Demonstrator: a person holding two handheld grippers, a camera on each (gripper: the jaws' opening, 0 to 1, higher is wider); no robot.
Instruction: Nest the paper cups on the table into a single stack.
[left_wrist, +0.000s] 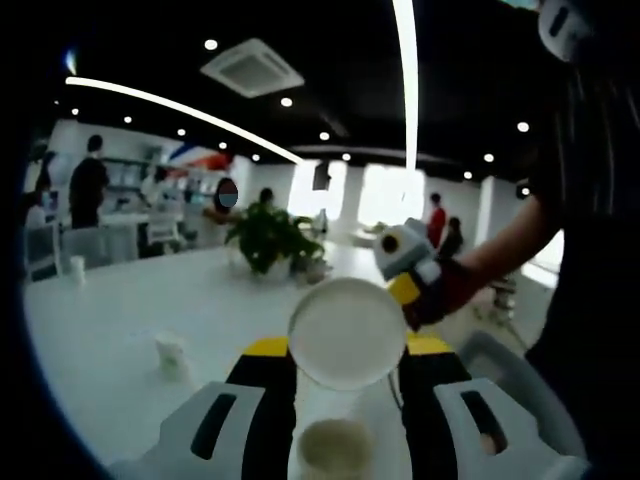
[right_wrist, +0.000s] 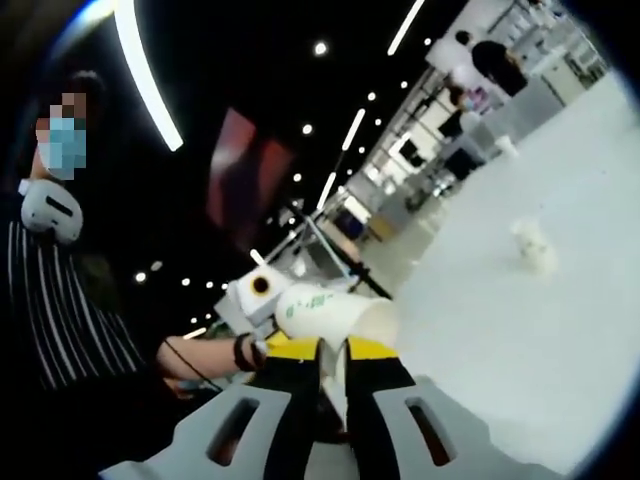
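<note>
Both grippers are up off the table (left_wrist: 110, 350), each with a paper cup. Left gripper (left_wrist: 345, 385) jaws pinch a cup (left_wrist: 347, 332) whose round base faces the lens; a second cup mouth (left_wrist: 335, 450) shows just below, between the jaws. Right gripper (right_wrist: 333, 372) jaws are nearly together, clamped on a cup (right_wrist: 335, 313) lying sideways. Loose cups (left_wrist: 172, 355), (left_wrist: 77, 269) wait on the table. To nest well: line up the axes, base into mouth, push straight, light grip.
</note>
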